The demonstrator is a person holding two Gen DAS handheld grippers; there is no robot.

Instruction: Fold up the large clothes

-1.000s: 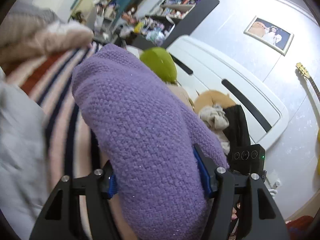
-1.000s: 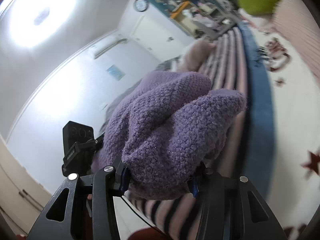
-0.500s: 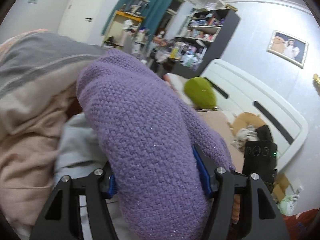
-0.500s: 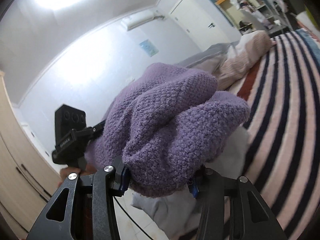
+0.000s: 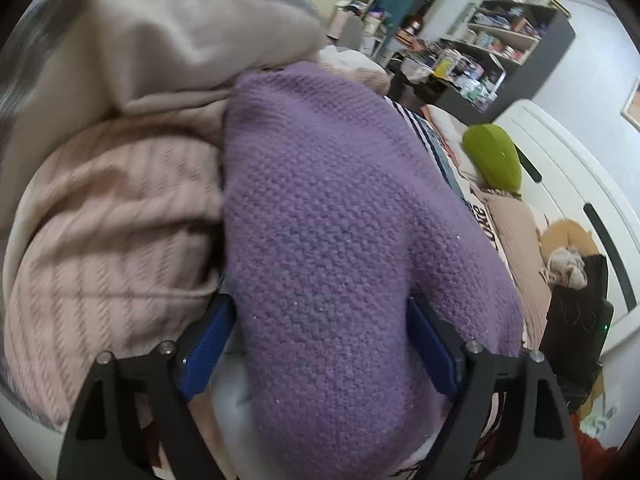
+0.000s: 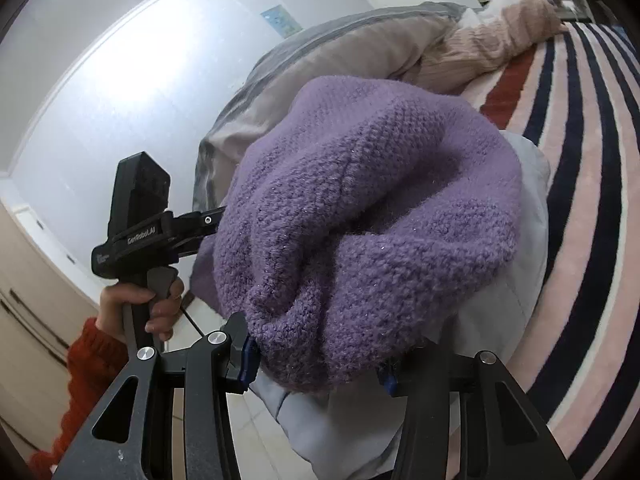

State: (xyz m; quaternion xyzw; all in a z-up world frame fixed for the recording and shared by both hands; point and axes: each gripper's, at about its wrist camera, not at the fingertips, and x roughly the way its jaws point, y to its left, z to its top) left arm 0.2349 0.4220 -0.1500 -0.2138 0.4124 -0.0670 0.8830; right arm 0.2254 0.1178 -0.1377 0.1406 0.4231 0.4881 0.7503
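Observation:
A folded purple knit sweater (image 5: 344, 240) fills the middle of the left wrist view. My left gripper (image 5: 320, 340) is shut on its near end, blue pads pressed against both sides. In the right wrist view the same sweater (image 6: 372, 216) is a thick bundle, and my right gripper (image 6: 316, 368) is shut on its lower edge. It hangs just above a pale grey garment (image 6: 500, 340) lying on the striped bed cover (image 6: 580, 160). The left gripper (image 6: 192, 232) shows at the sweater's far side, held by a hand in a red sleeve.
A pink ribbed garment (image 5: 108, 220) and a beige-grey duvet (image 5: 160, 40) are piled left of the sweater. A green pillow (image 5: 494, 158), white headboard (image 5: 560, 160) and cluttered shelves (image 5: 480, 52) lie beyond. White tiled floor (image 6: 248, 432) is below the bed's edge.
Both grippers have carried the sweater away from the headboard toward the pile of garments at the bed's other end and lowered it over the pale grey garment. Both grips are unchanged.

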